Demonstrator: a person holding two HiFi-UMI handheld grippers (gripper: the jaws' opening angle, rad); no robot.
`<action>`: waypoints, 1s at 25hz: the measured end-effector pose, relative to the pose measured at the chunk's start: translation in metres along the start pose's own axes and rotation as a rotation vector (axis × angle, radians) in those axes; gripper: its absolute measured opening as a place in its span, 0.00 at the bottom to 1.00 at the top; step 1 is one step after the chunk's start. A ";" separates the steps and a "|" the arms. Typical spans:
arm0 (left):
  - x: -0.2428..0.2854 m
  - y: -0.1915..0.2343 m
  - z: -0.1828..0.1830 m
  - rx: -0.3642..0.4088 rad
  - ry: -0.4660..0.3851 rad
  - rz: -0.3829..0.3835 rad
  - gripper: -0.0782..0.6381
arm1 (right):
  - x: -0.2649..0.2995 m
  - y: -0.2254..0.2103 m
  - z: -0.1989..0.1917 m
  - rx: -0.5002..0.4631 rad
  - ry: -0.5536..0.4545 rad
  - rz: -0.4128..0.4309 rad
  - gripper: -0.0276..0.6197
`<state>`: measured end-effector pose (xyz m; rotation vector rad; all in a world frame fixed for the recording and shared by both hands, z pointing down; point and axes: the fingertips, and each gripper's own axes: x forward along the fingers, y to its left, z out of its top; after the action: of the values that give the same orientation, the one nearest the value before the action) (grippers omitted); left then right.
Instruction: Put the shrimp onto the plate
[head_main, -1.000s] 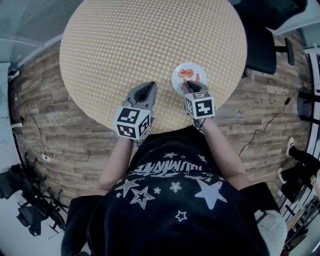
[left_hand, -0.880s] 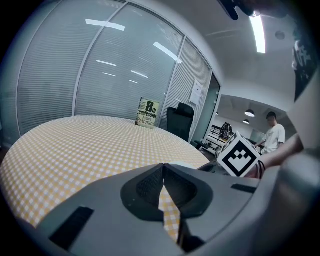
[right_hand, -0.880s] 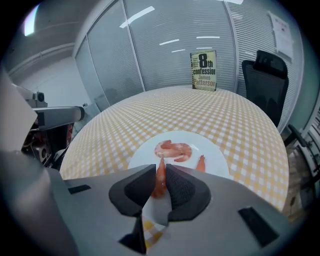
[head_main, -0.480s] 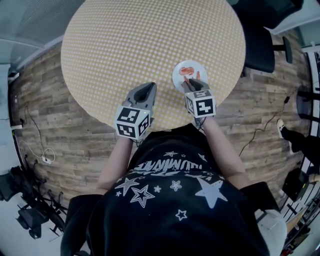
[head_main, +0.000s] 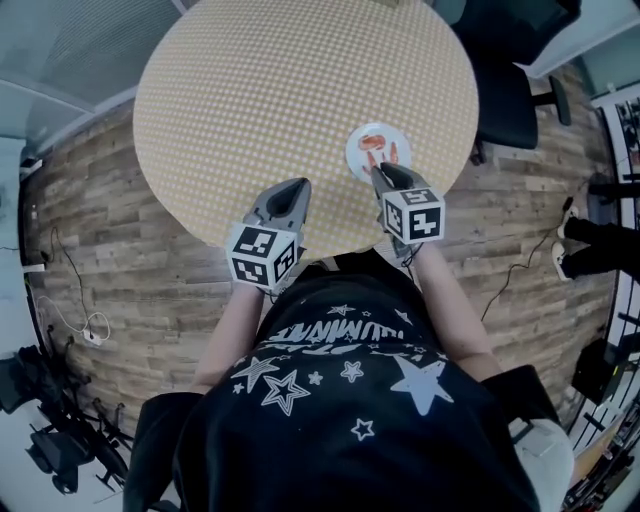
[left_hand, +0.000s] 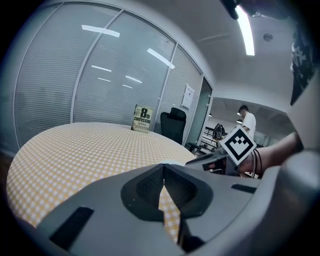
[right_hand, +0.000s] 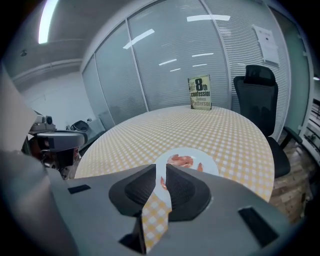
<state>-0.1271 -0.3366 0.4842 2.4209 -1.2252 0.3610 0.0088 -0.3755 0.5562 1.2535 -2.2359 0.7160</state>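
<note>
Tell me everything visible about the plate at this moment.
The plate is small, round, white and smooth, ceramic-looking, lying flat on the yellow checked table near its right edge. Orange-pink shrimp pieces lie on it. The right tongs hang just short of its near rim, jaws slightly apart, apparently not touching it.

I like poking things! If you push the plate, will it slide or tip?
Probably slide: the plate looks flat and low on the table. It seems small and light, so the shrimp may shift on it.
</note>
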 end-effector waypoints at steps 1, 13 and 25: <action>-0.006 -0.002 -0.001 0.003 -0.004 -0.006 0.12 | -0.005 0.003 0.001 0.000 -0.011 0.002 0.15; -0.059 -0.023 -0.014 0.012 -0.055 -0.066 0.12 | -0.071 0.041 -0.015 0.033 -0.105 -0.022 0.14; -0.074 -0.054 -0.049 0.055 -0.004 -0.144 0.12 | -0.127 0.047 -0.043 0.078 -0.150 -0.093 0.12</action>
<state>-0.1285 -0.2329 0.4856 2.5397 -1.0482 0.3519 0.0338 -0.2478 0.4985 1.4838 -2.2695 0.7000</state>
